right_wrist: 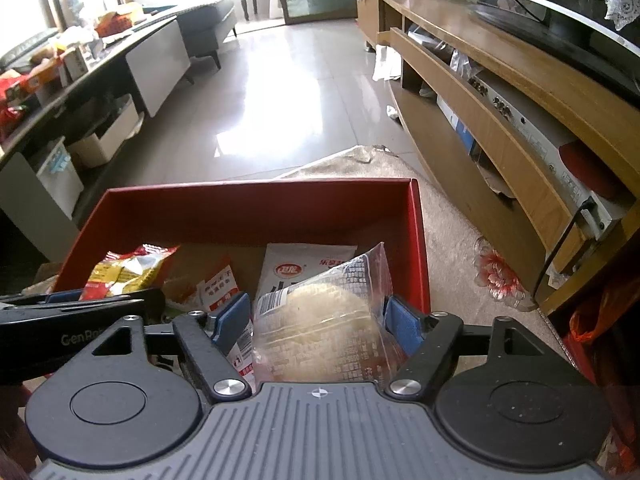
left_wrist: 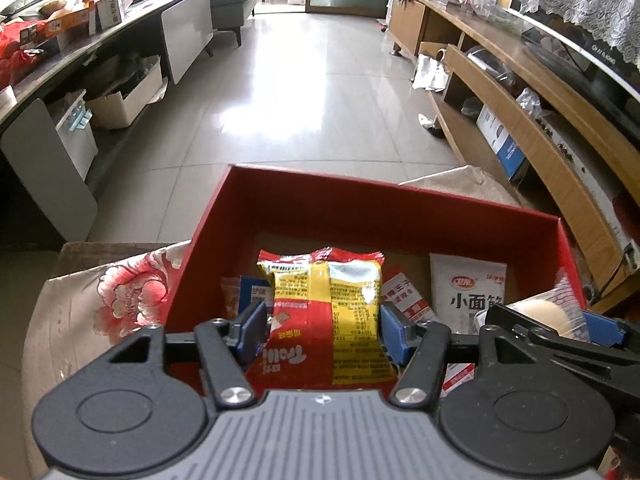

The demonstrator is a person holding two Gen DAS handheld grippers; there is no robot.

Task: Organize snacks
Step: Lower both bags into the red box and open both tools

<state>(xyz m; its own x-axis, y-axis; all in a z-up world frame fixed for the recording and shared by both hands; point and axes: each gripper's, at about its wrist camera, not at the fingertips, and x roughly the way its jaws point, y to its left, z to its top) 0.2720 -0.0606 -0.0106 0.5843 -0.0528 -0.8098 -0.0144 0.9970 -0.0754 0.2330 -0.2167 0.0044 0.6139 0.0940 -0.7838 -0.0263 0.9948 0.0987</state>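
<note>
A red box (left_wrist: 360, 196) (right_wrist: 260, 192) sits on a floral cloth and holds several snack packets. My left gripper (left_wrist: 324, 320) stands over the box's left part. A yellow and red packet (left_wrist: 328, 304) (right_wrist: 124, 272) stands between its blue pads, with a thin gap at the left pad, so the jaws are open. My right gripper (right_wrist: 316, 312) is over the box's right part. A clear bag with a pale bun (right_wrist: 320, 328) (left_wrist: 548, 312) lies between its pads, with gaps on both sides. Behind lie a white packet (left_wrist: 468, 292) (right_wrist: 296, 268) and a small red and white packet (left_wrist: 404, 296) (right_wrist: 218, 288).
The floral cloth (left_wrist: 120, 292) (right_wrist: 496, 276) covers the surface under the box. A long wooden TV cabinet (left_wrist: 520, 120) (right_wrist: 500, 120) runs along the right. At the left a low dark table (left_wrist: 80, 40) carries boxes and snacks. Shiny tiled floor (left_wrist: 300, 100) lies beyond.
</note>
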